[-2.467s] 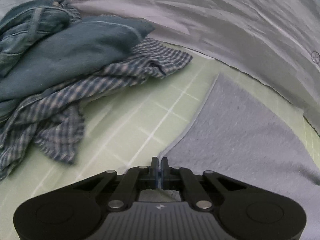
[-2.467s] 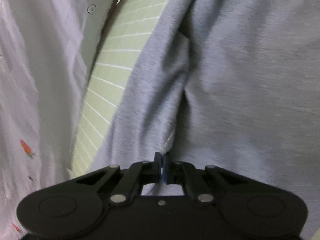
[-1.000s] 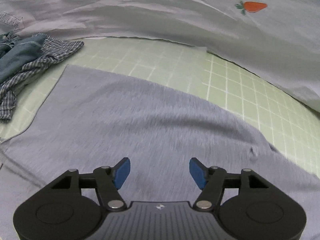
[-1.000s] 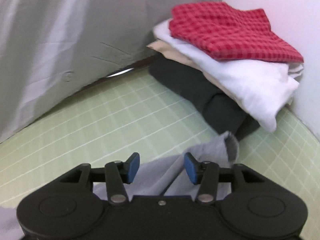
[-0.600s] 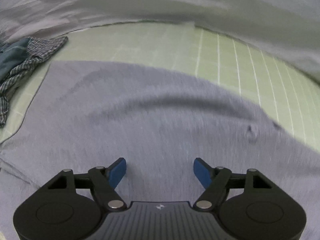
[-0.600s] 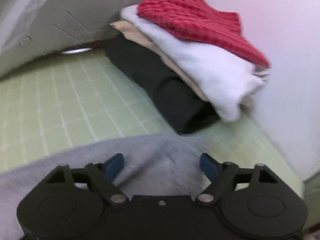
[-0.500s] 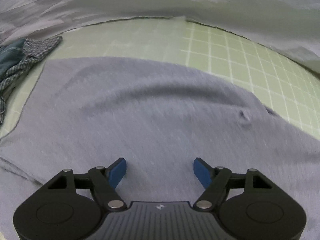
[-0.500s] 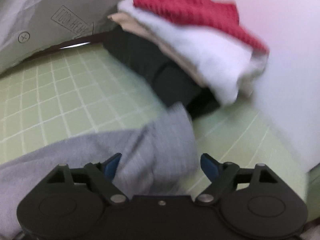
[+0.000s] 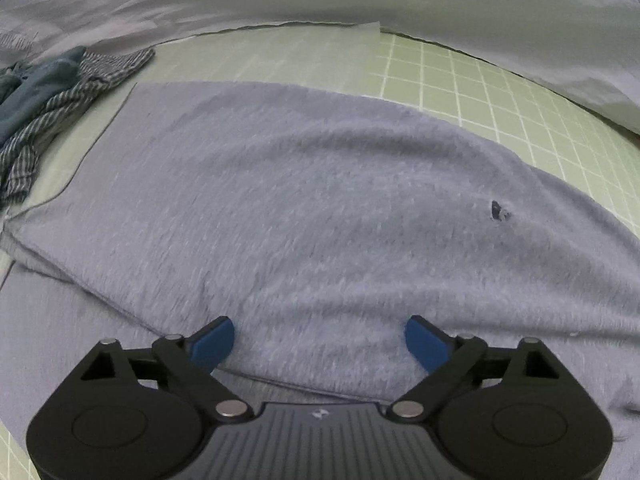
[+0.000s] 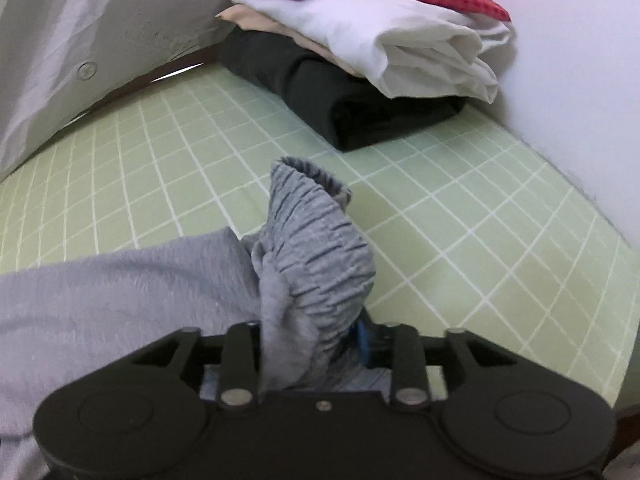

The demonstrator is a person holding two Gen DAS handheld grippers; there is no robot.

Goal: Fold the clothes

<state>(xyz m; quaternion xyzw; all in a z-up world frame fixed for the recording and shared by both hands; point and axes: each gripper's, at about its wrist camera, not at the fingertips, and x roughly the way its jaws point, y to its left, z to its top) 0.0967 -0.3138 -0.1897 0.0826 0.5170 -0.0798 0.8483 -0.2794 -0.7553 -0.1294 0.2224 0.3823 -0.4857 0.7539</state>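
Grey garment (image 9: 320, 200): fuzzy matt knit cloth; ribbed waistband (image 10: 320, 248); green mat (image 10: 460, 208): smooth, gridded.

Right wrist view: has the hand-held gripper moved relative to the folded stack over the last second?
Yes. The right hand-held gripper has closed in on the folded stack, which now looms larger; its jaws just closed on the grey garment's cuff.

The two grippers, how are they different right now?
The left gripper is wide open with nothing between its blue pads, above the flat grey garment. The right gripper has just been closing and pinches the garment's bunched ribbed cuff, which sticks up over the green mat. Both are black with blue pads.
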